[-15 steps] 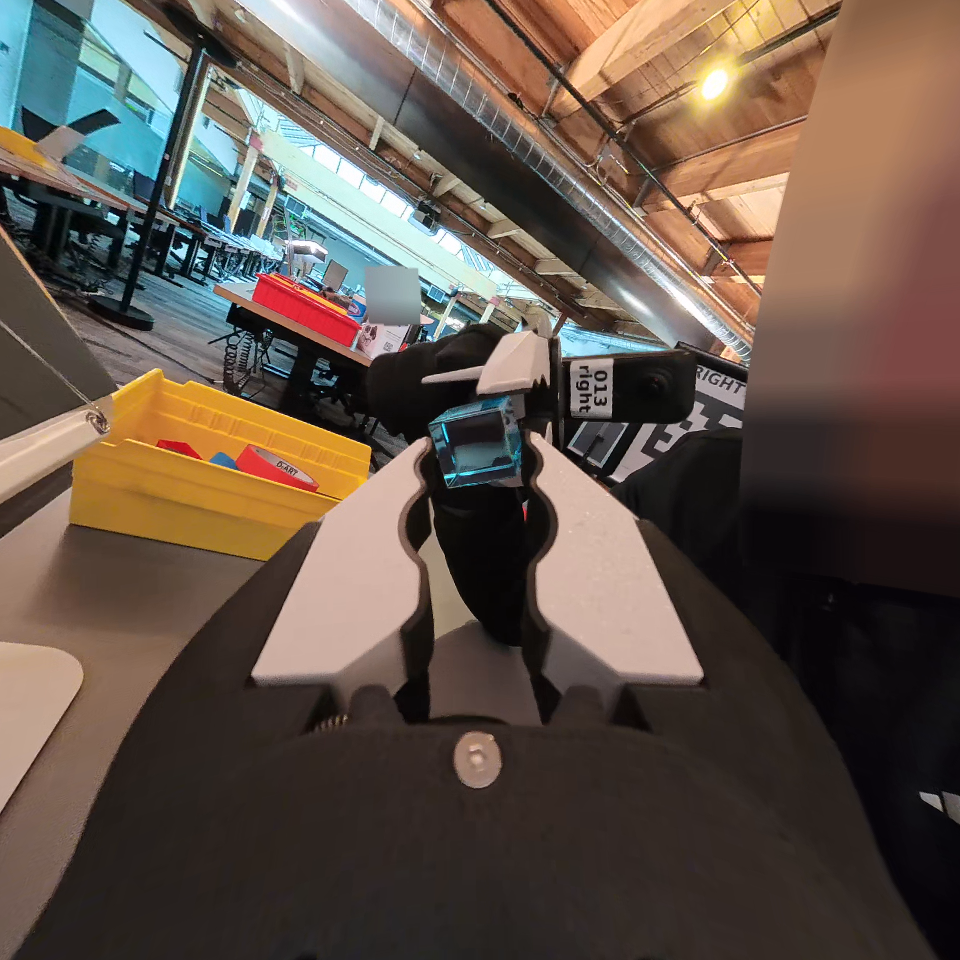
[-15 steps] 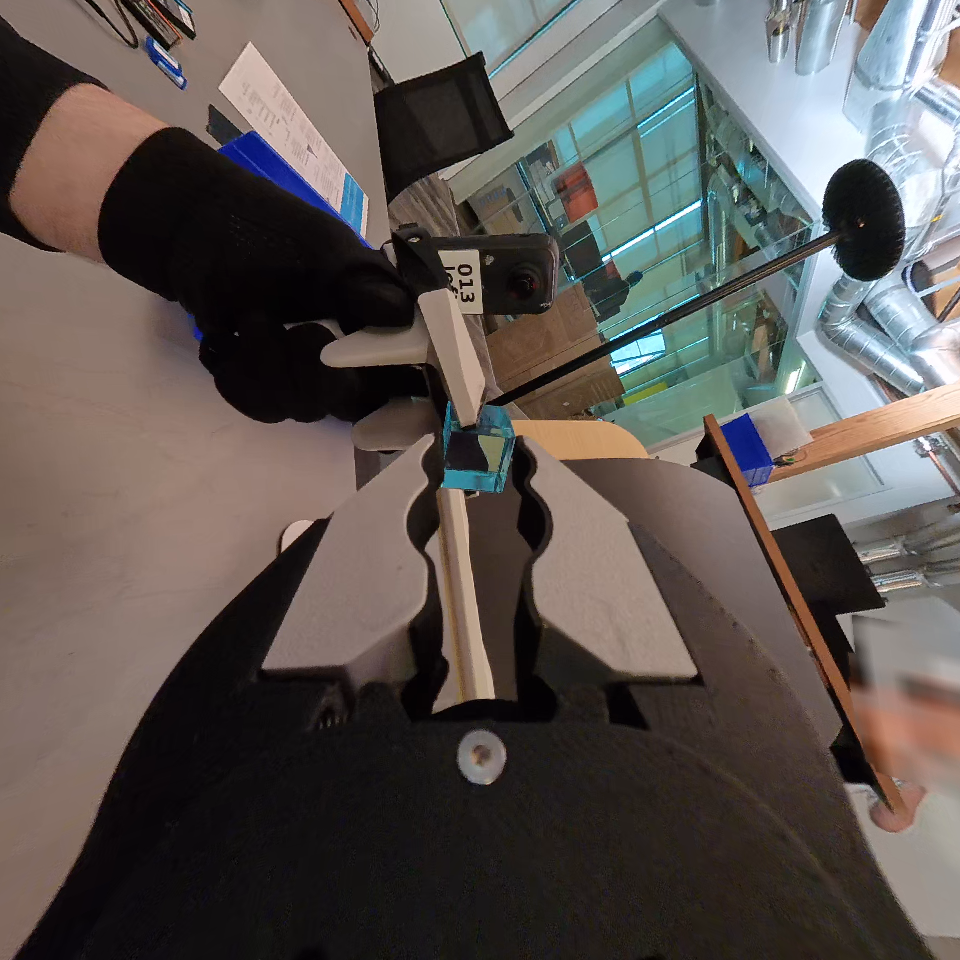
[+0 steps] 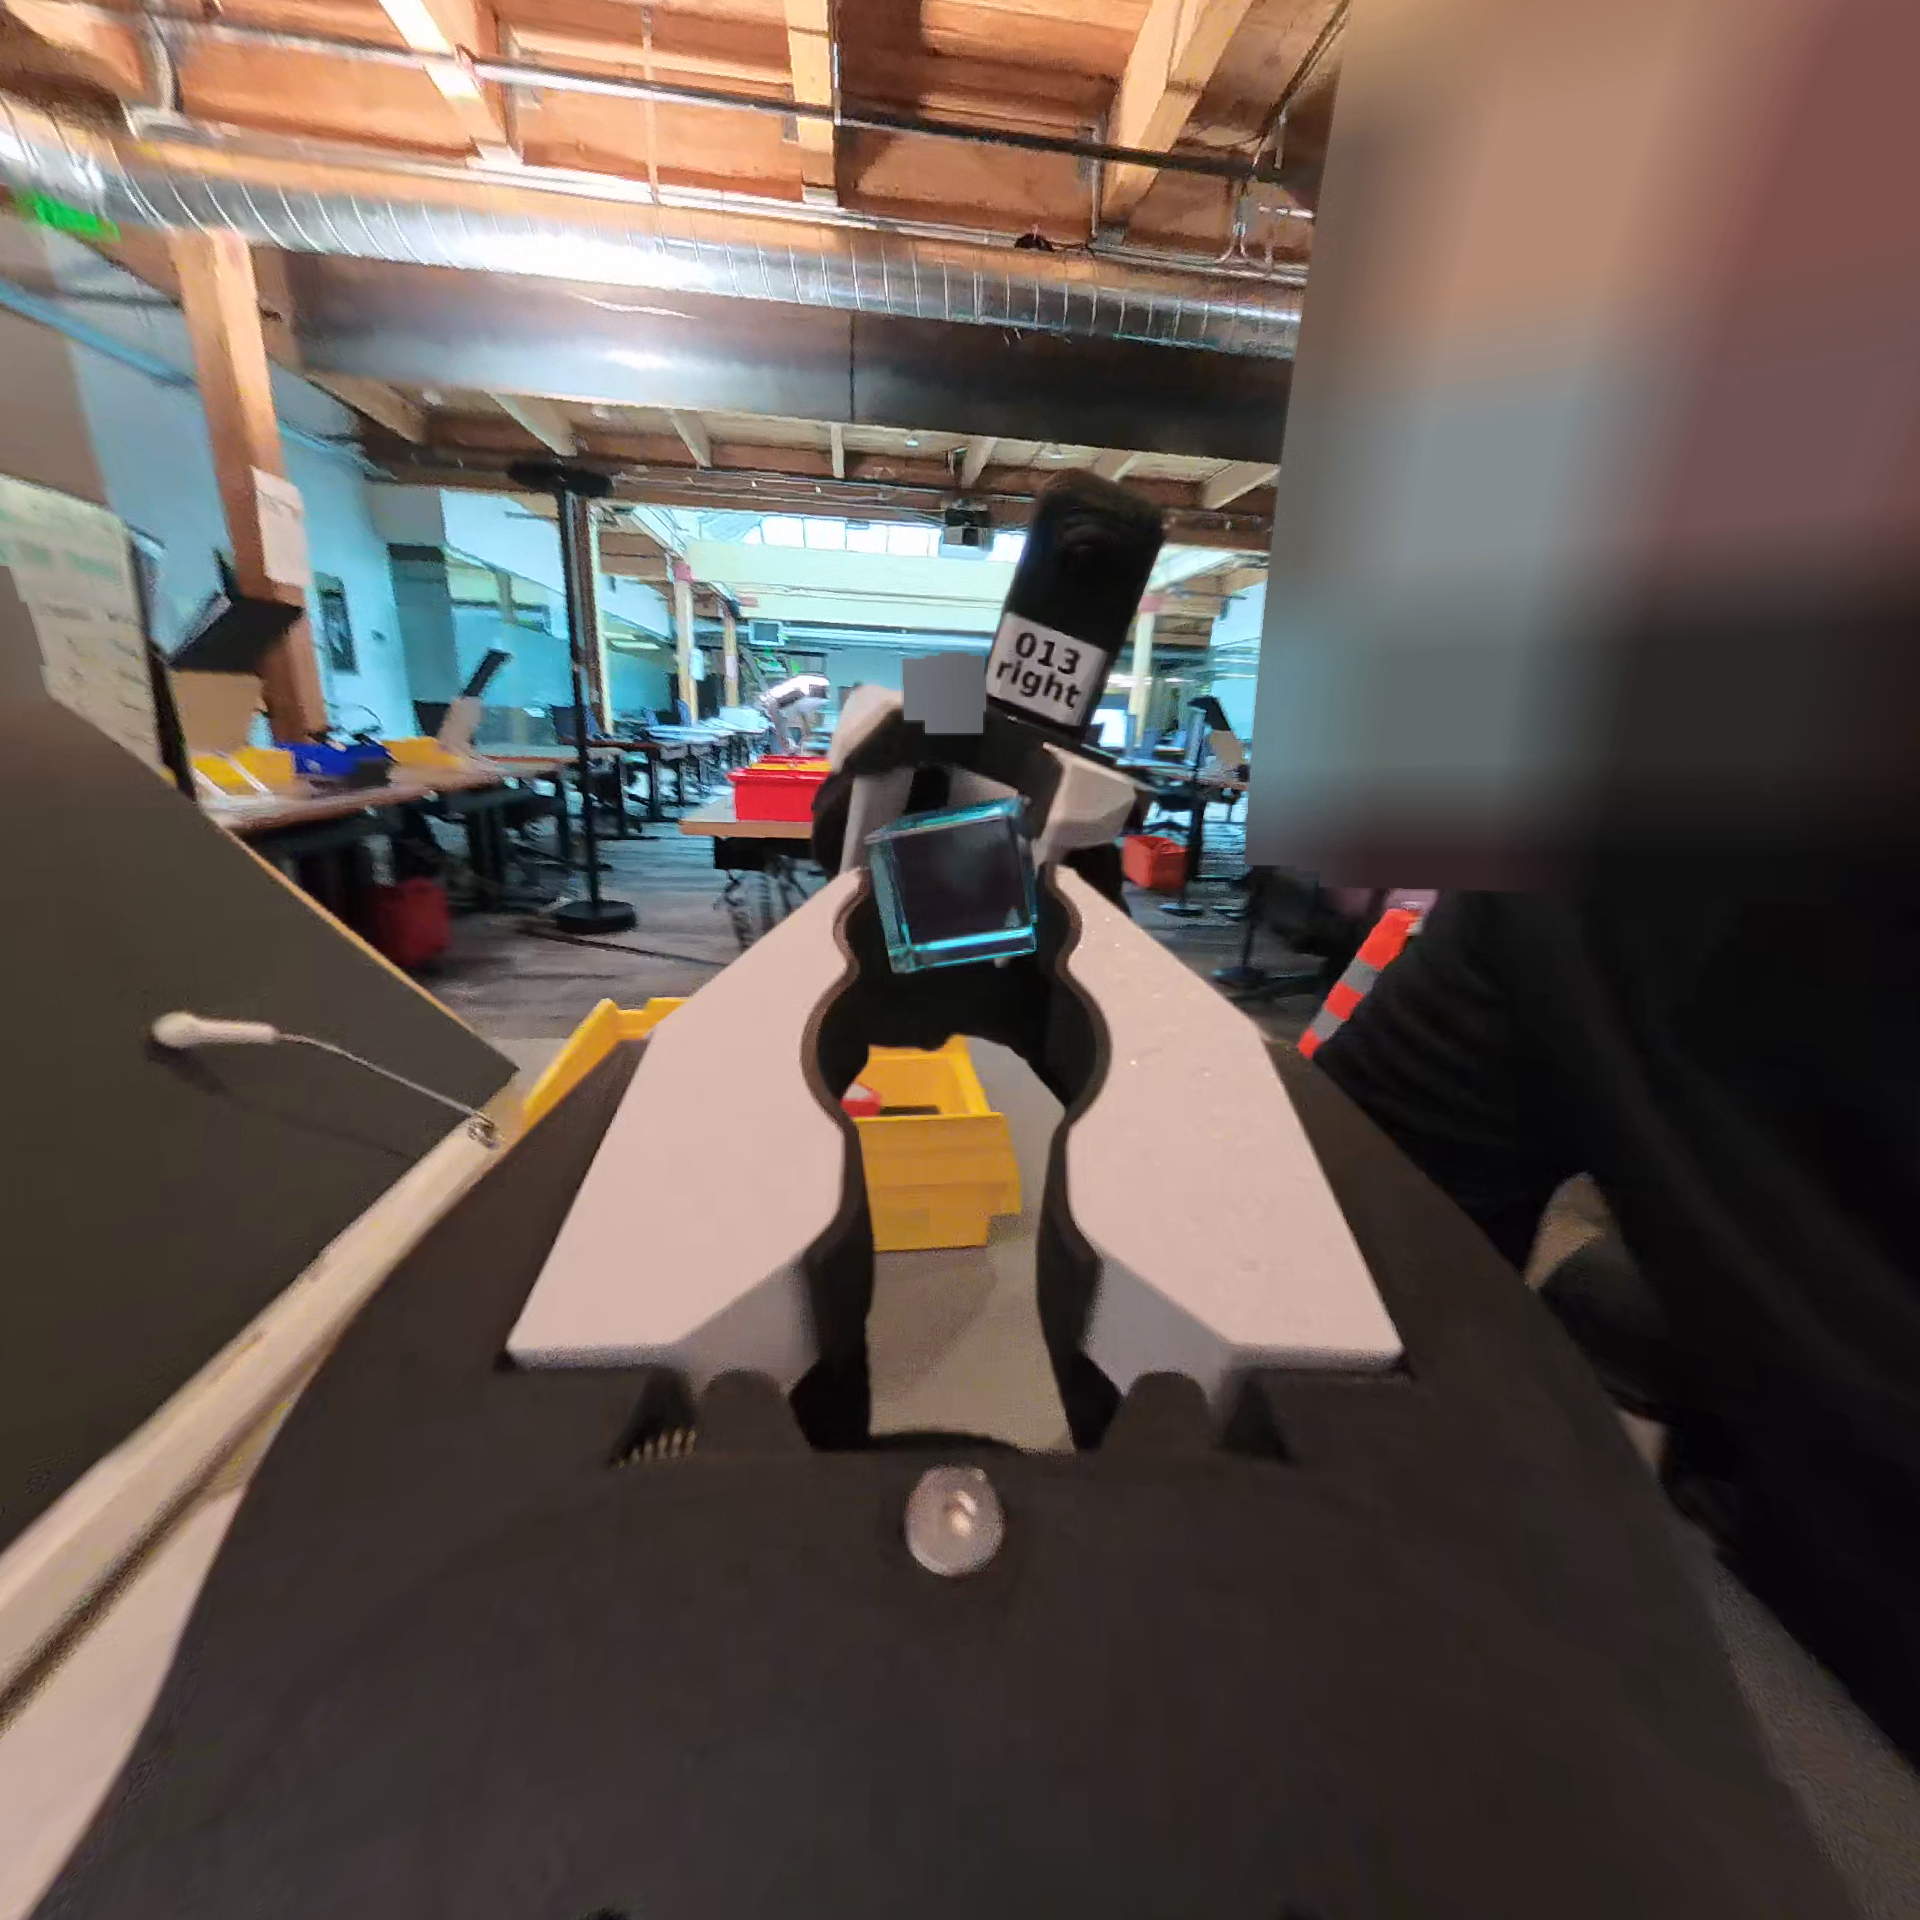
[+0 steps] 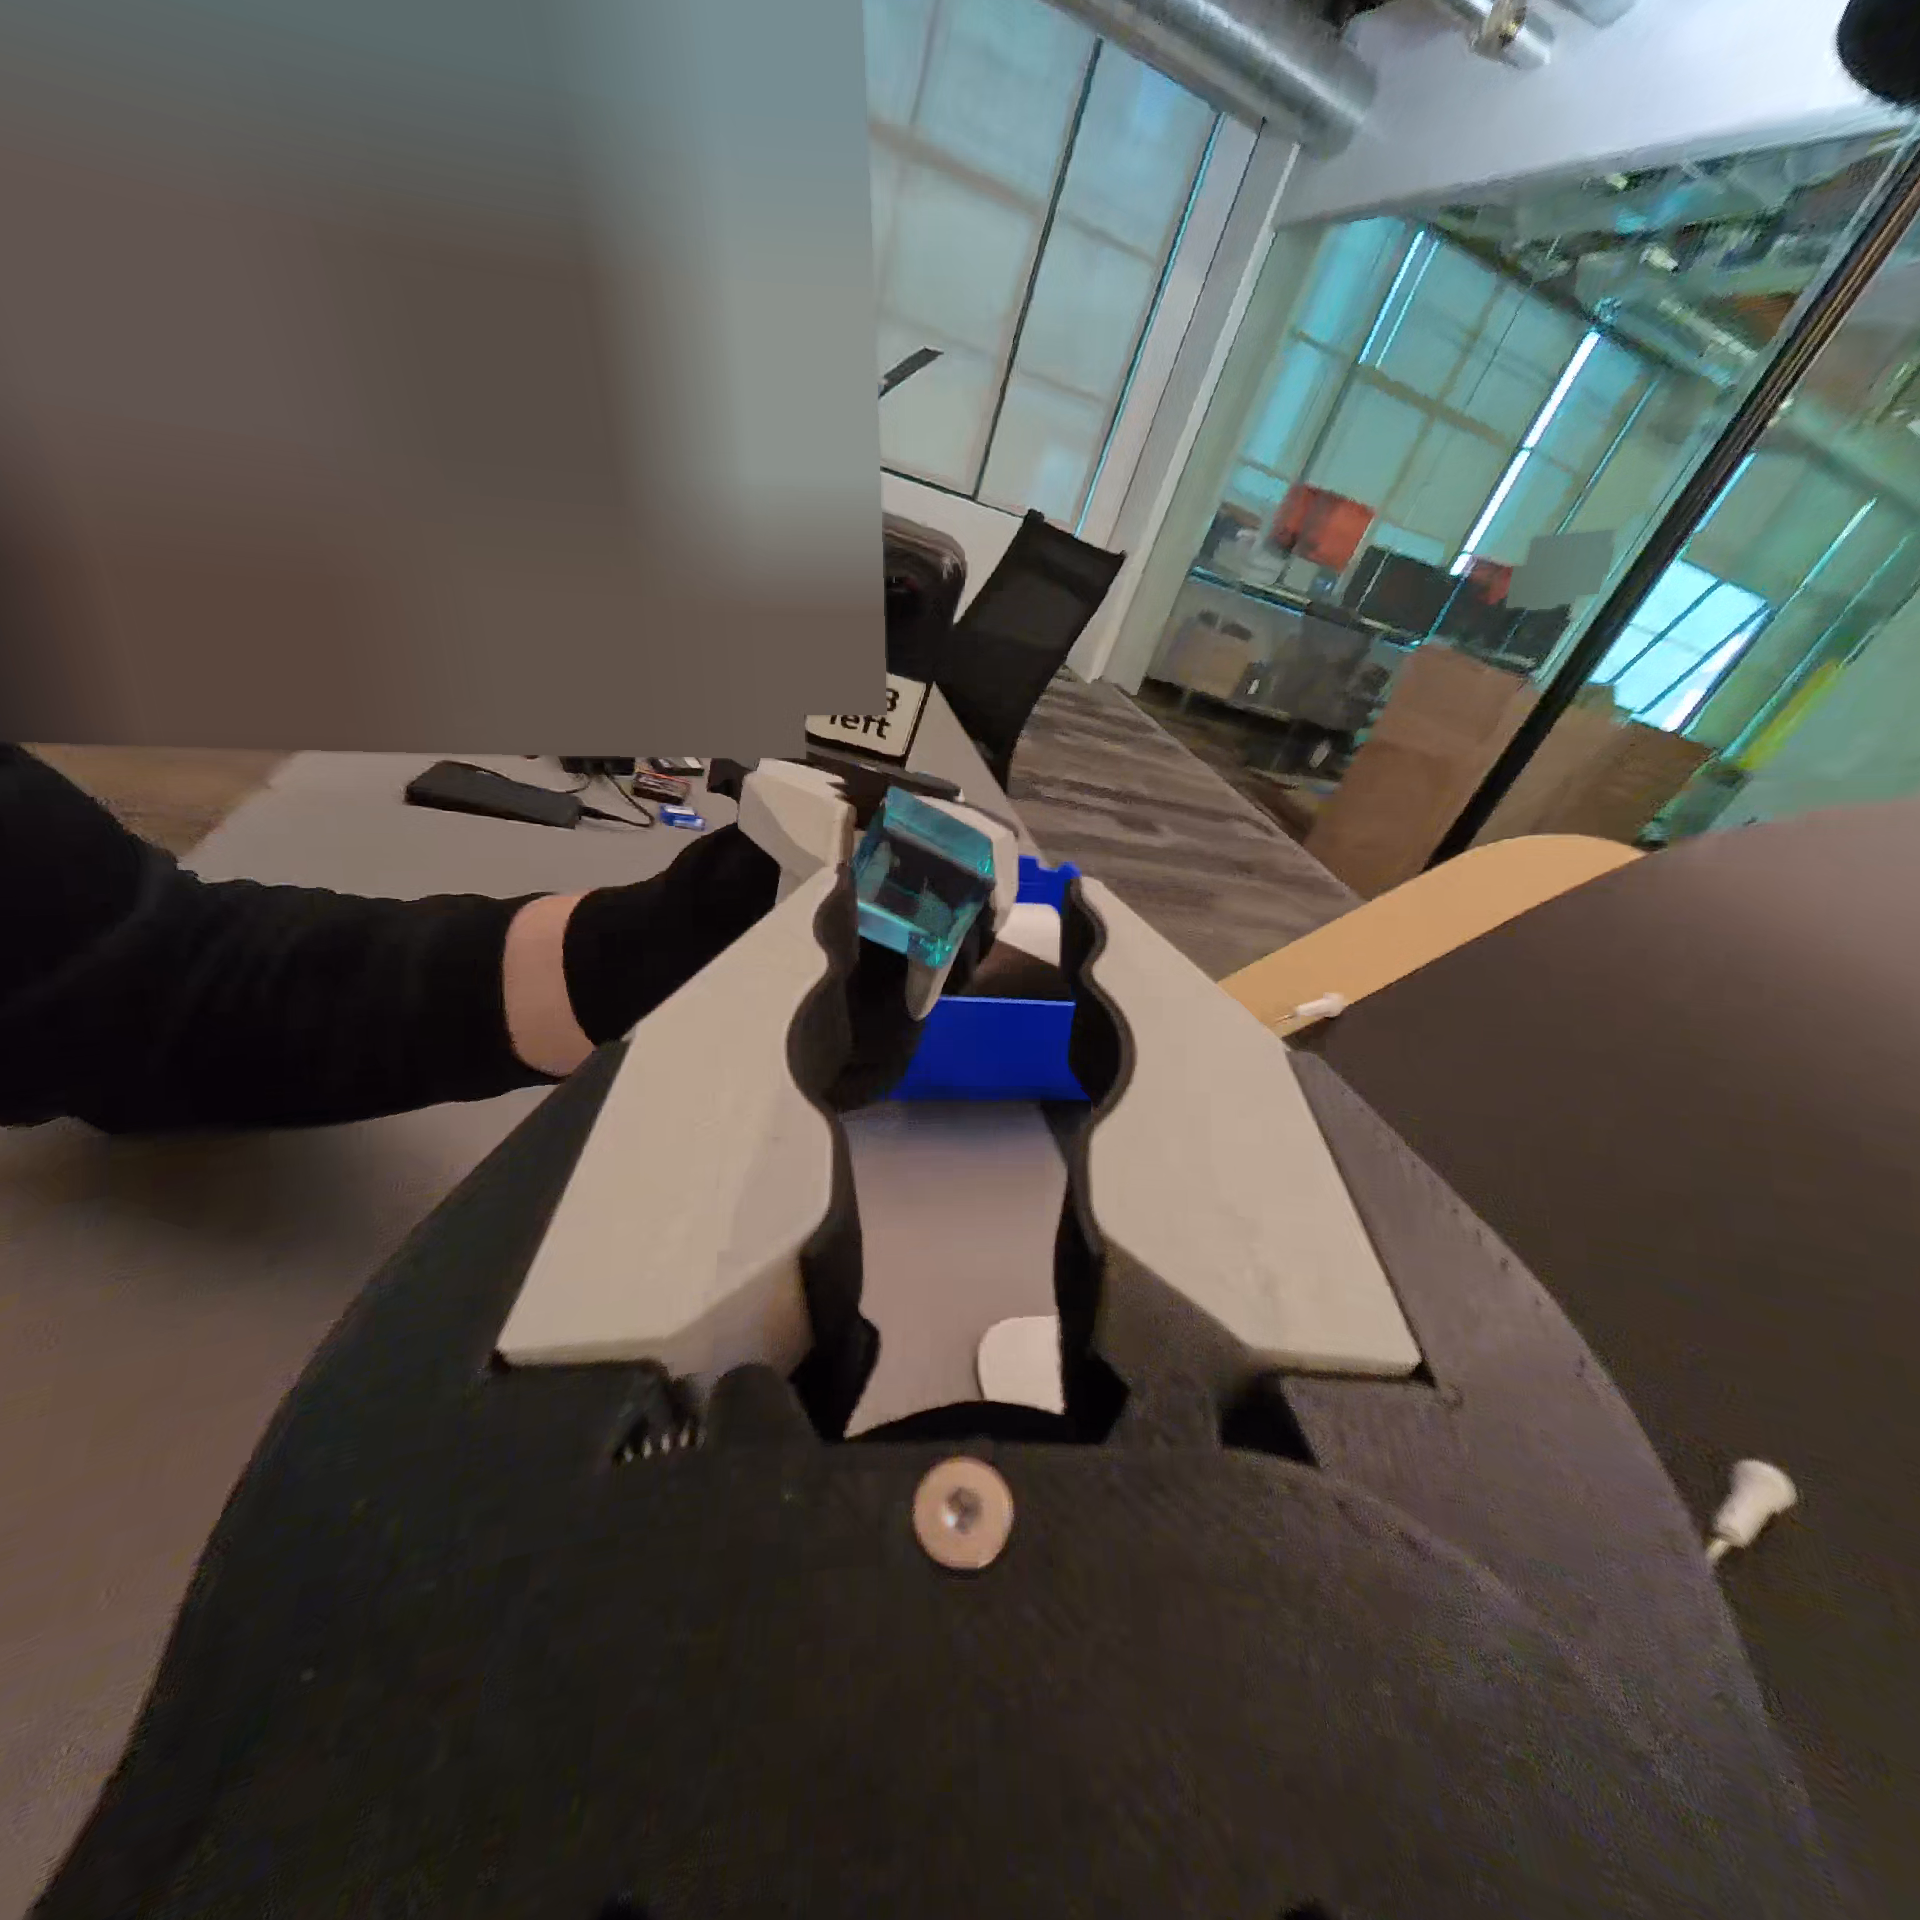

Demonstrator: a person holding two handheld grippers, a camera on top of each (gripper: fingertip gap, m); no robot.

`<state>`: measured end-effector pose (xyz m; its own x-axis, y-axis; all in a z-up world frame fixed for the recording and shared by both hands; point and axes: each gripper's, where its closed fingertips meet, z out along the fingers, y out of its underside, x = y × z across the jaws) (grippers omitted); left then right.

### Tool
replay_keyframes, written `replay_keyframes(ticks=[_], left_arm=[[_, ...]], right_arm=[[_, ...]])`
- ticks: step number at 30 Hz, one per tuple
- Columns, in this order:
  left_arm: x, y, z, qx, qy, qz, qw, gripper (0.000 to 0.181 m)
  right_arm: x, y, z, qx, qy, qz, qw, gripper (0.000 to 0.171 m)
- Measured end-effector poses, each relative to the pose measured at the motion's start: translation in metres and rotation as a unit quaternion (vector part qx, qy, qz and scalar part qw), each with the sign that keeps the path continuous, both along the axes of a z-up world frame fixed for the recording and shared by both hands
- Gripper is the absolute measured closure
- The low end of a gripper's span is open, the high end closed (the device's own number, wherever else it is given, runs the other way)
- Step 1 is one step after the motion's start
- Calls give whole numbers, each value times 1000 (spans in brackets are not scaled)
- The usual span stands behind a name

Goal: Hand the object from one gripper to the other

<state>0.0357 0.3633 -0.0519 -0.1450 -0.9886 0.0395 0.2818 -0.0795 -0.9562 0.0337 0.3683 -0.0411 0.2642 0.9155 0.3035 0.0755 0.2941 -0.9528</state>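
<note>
1. a grey table [image 4: 156, 1299] lies under both tools; it carries a yellow bin [image 3: 935, 1174] in the left wrist view and a blue bin [image 4: 987, 1049] in the right wrist view.
2. the right gripper [image 4: 956, 904] stands with its jaws spread: one tip is against the cube and there is a clear gap at the other.
3. the left gripper [image 3: 954, 904], held by a black-gloved hand [image 4: 665, 935], faces it tip to tip and pinches the cube between its grey fingers.
4. the clear teal cube [image 3: 954, 888] sits tilted at those fingertips, up in the air above the table, between the two tools.
</note>
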Motion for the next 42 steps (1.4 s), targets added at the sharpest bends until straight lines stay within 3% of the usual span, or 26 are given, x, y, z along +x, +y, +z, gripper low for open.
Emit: replay_keyframes(ticks=[1, 5, 14, 20, 27, 32, 38, 42], left_arm=[[0, 0, 2, 13, -5, 13, 1000, 153], [2, -3, 2, 47, -2, 35, 998, 154], [6, -4, 0, 74, 5, 56, 996, 153], [5, 9, 1, 64, 3, 95, 993, 150], [2, 21, -5, 33, 31, 105, 993, 144], [-6, 25, 0, -23, 33, 81, 996, 137], [3, 33, -11, -17, 91, 137, 986, 137], [10, 36, -21, -8, 129, 164, 978, 148]], right_arm=[[-2, 0, -3, -8, 0, 7, 1000, 134], [-12, -10, -2, -31, 21, 46, 998, 138], [-14, -7, -5, -45, 27, 49, 997, 146], [-10, 7, -3, 40, -4, -43, 998, 146], [-5, 17, -2, 202, -84, -164, 962, 147], [-3, 27, -15, 312, -175, -222, 907, 146], [-12, 29, -27, 349, -224, -232, 880, 146], [-13, 32, -31, 364, -244, -246, 865, 146]])
